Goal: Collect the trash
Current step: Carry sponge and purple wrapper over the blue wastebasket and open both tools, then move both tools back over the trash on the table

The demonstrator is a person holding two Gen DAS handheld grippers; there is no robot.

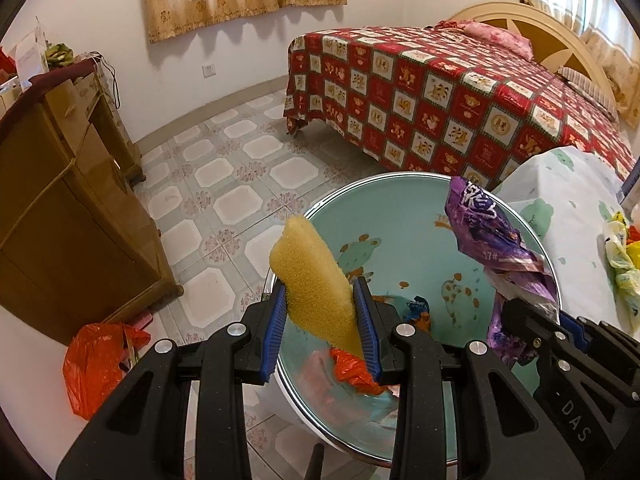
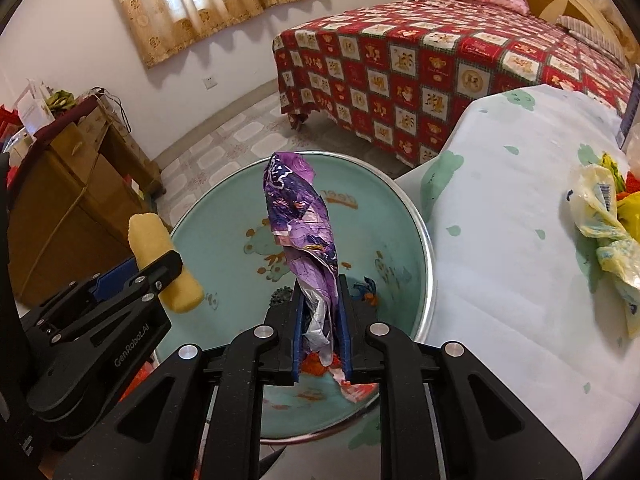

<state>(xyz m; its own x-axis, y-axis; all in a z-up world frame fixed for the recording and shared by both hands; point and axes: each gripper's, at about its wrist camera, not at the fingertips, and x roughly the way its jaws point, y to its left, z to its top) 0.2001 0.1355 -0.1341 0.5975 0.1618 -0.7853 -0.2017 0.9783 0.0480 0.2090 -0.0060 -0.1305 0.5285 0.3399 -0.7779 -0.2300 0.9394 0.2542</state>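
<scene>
Left tongs point(image 1: 324, 320) grip a yellow sponge point(image 1: 316, 280). Right tongs point(image 2: 322, 320) hold a crumpled purple wrapper point(image 2: 300, 224) between narrow jaws. Both items hang above the teal basin point(image 2: 224, 216), just beside the cloth-covered worktop point(image 2: 500, 240). Scraps point(image 1: 352, 368) lie inside the basin.

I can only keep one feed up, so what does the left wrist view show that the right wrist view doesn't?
Only the left wrist view shows the orange plastic bag on the floor beside the wooden cabinet. Only the right wrist view shows most of the white frog-print tablecloth. Both show the yellow foam sponge in the left gripper, the crumpled purple wrapper in the right gripper, and the mint-green basin beneath.
</scene>
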